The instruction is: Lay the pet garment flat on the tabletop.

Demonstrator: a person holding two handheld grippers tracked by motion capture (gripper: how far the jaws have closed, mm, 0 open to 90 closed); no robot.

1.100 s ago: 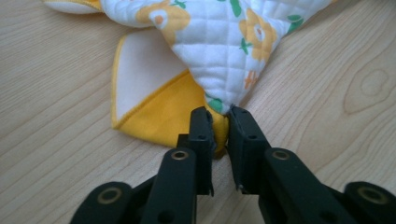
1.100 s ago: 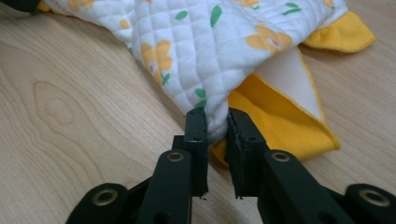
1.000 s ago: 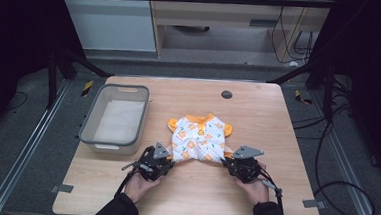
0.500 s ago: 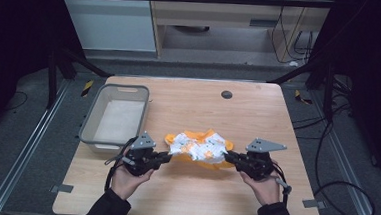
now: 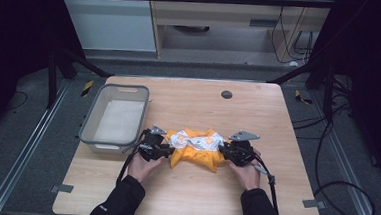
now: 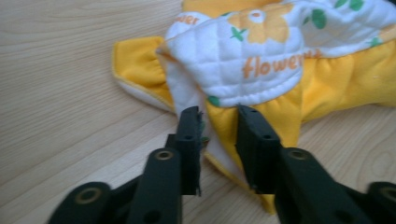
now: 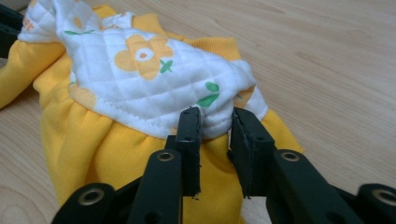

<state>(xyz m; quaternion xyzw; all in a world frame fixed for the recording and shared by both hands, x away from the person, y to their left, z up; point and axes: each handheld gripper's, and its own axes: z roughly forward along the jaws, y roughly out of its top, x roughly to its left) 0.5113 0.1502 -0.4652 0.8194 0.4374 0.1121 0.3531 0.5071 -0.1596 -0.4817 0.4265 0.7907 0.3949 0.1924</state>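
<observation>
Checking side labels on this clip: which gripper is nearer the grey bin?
Left. The left gripper sits just beside the grey bin's near right corner; the right gripper is across the yellow garment, farther away.

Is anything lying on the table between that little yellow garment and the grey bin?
Nothing visible: only bare table lies between the garment and the bin, apart from the left tool gripping the garment's near end.
</observation>
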